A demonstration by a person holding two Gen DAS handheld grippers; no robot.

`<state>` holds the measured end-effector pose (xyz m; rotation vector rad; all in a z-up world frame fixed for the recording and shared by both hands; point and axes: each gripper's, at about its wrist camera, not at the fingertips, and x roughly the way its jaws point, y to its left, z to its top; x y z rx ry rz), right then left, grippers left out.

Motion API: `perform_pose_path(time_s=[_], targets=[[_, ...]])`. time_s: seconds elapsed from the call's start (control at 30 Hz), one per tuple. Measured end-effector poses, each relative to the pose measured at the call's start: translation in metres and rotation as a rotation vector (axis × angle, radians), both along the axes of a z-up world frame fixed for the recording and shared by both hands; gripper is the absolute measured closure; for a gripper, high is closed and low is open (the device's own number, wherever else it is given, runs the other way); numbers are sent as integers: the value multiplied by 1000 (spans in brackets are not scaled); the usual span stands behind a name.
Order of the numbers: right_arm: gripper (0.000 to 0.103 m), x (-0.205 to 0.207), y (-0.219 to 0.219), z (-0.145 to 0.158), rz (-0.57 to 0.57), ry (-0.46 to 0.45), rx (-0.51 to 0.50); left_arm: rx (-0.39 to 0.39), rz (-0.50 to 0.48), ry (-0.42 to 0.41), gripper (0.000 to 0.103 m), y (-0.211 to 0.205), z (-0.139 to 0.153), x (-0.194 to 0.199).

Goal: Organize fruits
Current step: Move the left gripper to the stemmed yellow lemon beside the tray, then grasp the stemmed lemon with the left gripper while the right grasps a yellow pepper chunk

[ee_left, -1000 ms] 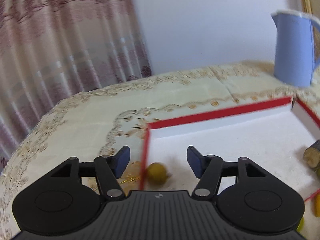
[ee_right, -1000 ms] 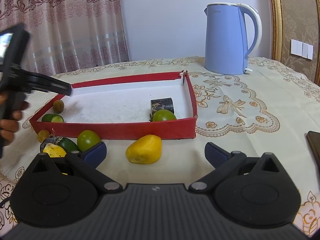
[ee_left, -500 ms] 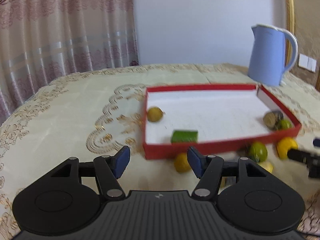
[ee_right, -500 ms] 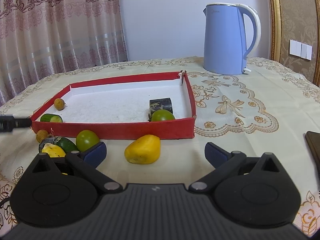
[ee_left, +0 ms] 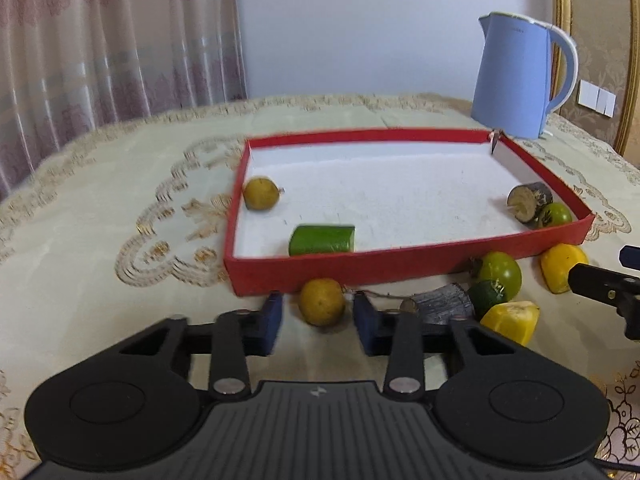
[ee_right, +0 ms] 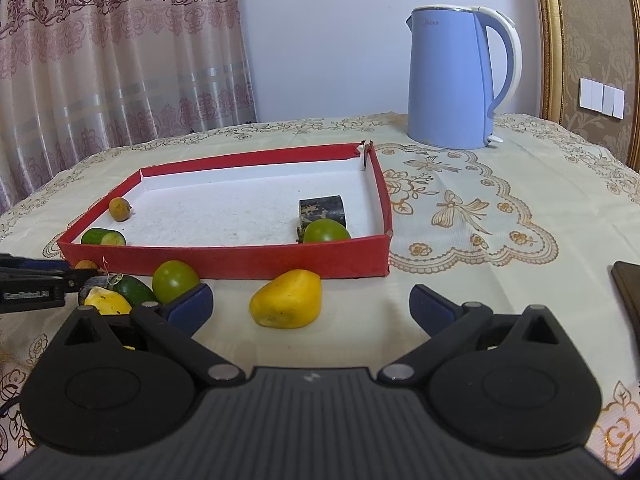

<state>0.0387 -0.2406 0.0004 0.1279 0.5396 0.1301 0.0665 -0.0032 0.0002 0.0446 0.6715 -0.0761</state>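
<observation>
A red tray (ee_left: 400, 266) (ee_right: 224, 261) with a white floor holds a small yellow-brown fruit (ee_left: 261, 193), a green cucumber piece (ee_left: 322, 239), a dark log piece (ee_left: 528, 202) and a green round fruit (ee_left: 555, 214). In front of it on the table lie a yellow-brown fruit (ee_left: 322, 301), a green round fruit (ee_left: 500, 272) (ee_right: 175, 280), a yellow mango (ee_right: 287, 304), a yellow piece (ee_left: 510, 320) and a dark piece (ee_left: 438, 303). My left gripper (ee_left: 318, 316) is open, its pads on either side of the yellow-brown fruit. My right gripper (ee_right: 310, 306) is open just before the mango.
A blue kettle (ee_right: 456, 80) (ee_left: 516, 76) stands behind the tray at the right. A dark flat object (ee_right: 628, 292) lies at the right edge. A patterned cloth covers the table. Curtains hang at the left.
My left gripper has pulled back out of the tray, dropped toward the table in front of it, and now straddles the yellow-brown fruit. The right gripper has hardly moved.
</observation>
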Motion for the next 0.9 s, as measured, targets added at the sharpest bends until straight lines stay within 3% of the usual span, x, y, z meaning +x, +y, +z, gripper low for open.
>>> perform_pose_path(time_s=[0.13,0.4,0.73,0.9], targets=[[0,0,0,0,2,0,-1,1,-7,-14,78,-1,-1,-1],[0,-1,2,1,20,-4,-9,-58,-6,-68,78,6,-2,-9],[0,-3,-1,1,-16,-16,-4,14,-8,-105,78,-5,-2,-12],[18,10,9,-2,39,50,-47,-1,-7,-71,78,-3,-4,-6]])
